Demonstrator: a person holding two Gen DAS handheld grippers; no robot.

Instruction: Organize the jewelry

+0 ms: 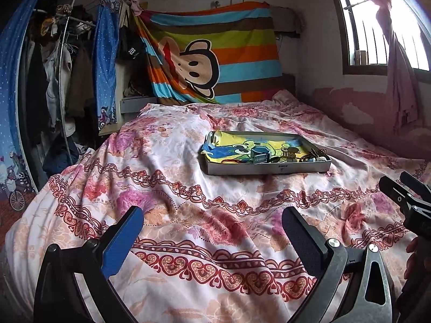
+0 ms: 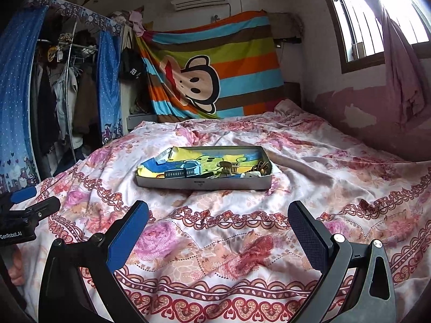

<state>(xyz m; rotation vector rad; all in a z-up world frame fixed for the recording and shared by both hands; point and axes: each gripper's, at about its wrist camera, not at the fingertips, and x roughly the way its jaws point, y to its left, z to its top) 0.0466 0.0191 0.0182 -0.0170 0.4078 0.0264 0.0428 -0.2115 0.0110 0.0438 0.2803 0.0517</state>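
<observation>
While both tools gape, tray (image 2: 204, 183) lies ahead — untouched.

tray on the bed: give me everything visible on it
The tray is a shallow rectangular box, grey and metallic-looking, with low walls, open on top. It lies flat on the floral bedspread, mid-bed, long side toward both cameras, a small label on that front wall. A yellow-and-blue cartoon-print cloth lines it. Small items cluster toward its right end: a dark blue toothed clip, beads and brownish pieces, too small to name. Neither gripper touches it.
</observation>
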